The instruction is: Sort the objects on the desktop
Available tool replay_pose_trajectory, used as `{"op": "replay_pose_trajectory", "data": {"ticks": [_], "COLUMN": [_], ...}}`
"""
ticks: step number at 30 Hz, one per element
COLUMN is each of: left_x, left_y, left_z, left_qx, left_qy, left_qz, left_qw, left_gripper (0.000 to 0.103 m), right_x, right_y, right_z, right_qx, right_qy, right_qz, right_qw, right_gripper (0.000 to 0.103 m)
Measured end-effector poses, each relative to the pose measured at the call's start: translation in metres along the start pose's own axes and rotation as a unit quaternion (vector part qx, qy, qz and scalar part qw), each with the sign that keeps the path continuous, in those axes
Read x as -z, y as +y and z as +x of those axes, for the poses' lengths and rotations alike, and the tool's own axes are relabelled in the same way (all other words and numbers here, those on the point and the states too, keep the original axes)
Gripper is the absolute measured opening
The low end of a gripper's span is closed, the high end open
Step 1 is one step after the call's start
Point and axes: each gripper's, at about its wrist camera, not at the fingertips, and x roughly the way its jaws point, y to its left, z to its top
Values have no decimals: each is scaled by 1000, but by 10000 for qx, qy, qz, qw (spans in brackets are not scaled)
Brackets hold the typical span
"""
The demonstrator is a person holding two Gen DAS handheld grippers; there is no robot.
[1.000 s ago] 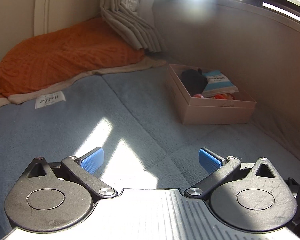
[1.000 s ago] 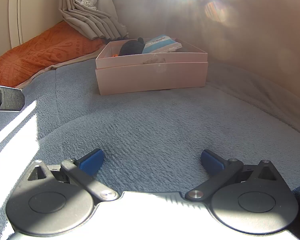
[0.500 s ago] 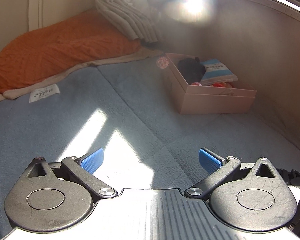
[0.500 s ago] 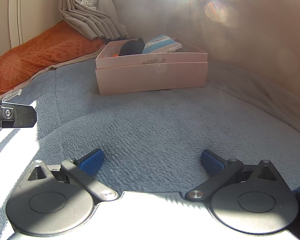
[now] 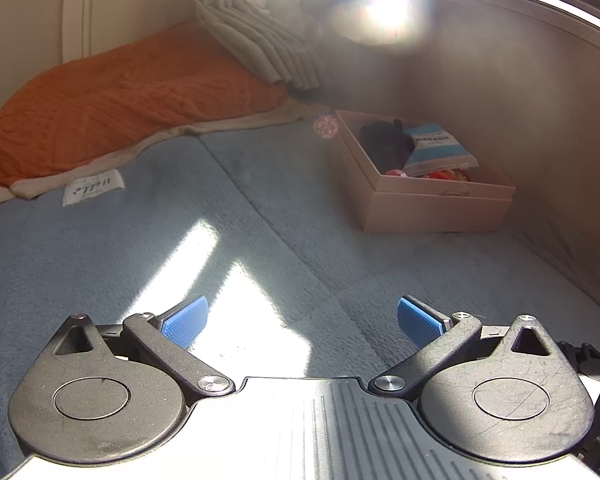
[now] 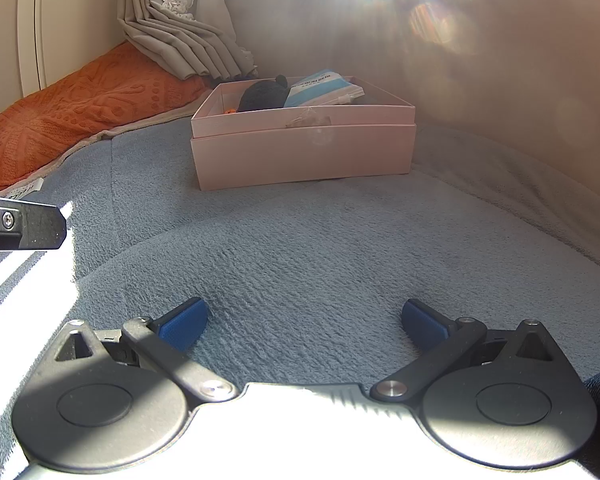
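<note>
The pink cardboard box (image 6: 304, 156) is sitting ahead of me, by the far wall, on the grey-blue blanket (image 6: 340, 248), and it is already carrying a load: a black plush thing (image 6: 262, 96), a blue-and-white booklet (image 6: 320, 88) leaning over it, and some small red and orange bits (image 5: 440, 174) that I cannot make out any better. I am reading that as the sorting being done, or very nearly so. Between me and the box I am seeing no loose item at all, only bare blanket with sun stripes across it.

I am holding my right tongs (image 6: 304, 322) low over the blanket, blue pads spread wide, with nothing between them. My left tongs (image 5: 302, 320) are hovering off to that side, just as wide and just as empty.

Farther out, an orange textured cushion (image 5: 120, 100) is lying along the back, folded beige curtains (image 6: 180, 36) are hanging above it, and a white label (image 5: 94, 189) is showing on the blanket's edge. Glare from the window is washing out the top, so anything up there is escaping me.
</note>
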Motion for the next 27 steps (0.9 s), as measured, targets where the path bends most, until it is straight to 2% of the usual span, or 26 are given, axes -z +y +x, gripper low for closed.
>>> {"op": "replay_pose_trajectory", "data": {"ticks": [27], "left_x": [4], "left_y": [-1], "left_z": [2], "left_qx": [-18], "left_qy": [69], "left_qz": [64], "left_qw": [10000], "left_gripper": [103], "right_x": [0], "right_y": [0], "right_z": [1], "right_qx": [-1], "right_qy": [-2], "right_qz": [-1], "right_qw": [10000], "right_gripper": [103]}}
